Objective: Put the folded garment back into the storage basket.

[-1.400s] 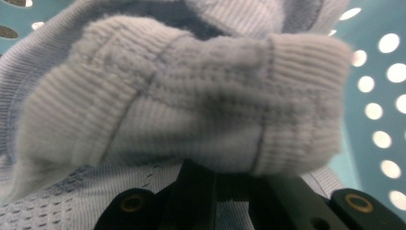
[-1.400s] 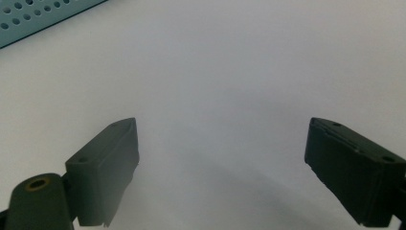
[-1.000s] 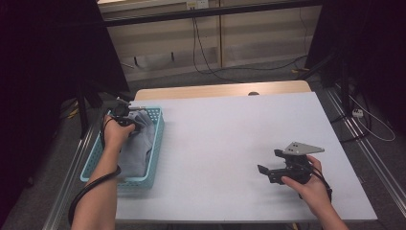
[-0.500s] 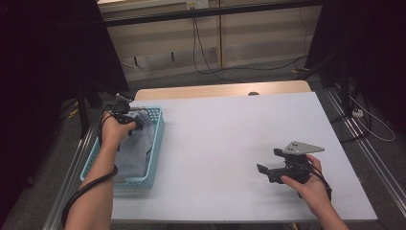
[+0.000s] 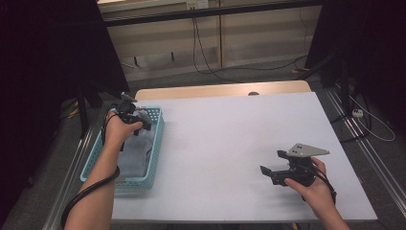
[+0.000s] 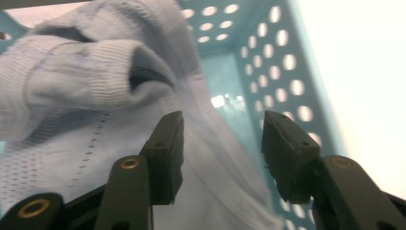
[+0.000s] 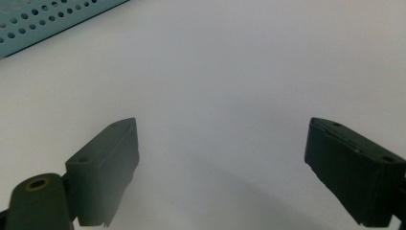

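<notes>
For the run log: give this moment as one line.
left gripper: just been opening, nothing clamped, over garment in basket | right gripper: open, empty, over table

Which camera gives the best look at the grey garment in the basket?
The left gripper view: the garment sits close up, its knit ribbing plain. The high view shows it small in the basket.
</notes>
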Demonstrator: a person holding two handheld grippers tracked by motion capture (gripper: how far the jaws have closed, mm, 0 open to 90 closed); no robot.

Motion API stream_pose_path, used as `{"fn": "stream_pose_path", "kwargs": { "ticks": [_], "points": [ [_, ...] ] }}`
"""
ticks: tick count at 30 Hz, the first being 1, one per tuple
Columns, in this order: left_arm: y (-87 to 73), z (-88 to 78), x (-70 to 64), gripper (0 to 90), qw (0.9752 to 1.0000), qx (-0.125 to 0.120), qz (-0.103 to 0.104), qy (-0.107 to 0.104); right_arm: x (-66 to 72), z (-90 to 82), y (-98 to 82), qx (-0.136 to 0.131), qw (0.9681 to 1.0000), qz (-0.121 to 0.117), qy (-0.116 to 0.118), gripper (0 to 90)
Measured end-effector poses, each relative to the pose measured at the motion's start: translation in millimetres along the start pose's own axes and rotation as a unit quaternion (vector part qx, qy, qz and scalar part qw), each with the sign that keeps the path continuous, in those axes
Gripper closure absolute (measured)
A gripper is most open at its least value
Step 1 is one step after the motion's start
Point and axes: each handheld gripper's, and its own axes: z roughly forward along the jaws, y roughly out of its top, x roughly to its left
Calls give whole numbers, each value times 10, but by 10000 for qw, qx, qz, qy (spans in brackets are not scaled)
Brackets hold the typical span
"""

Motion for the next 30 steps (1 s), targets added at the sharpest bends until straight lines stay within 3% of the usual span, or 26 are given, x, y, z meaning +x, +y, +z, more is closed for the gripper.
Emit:
{"fn": "stream_pose_path", "kwargs": {
  "ticks": [13, 30],
  "points": [
    [-21, -181, -252, 366, 9994, -29, 273, -230, -50, -35, 9, -87, 9999, 98, -10, 116],
    [-40, -330, -656, 271, 9949, -172, 683, -720, -62, -35, 5, -87, 9999, 129, 8, 116]
  ]
}}
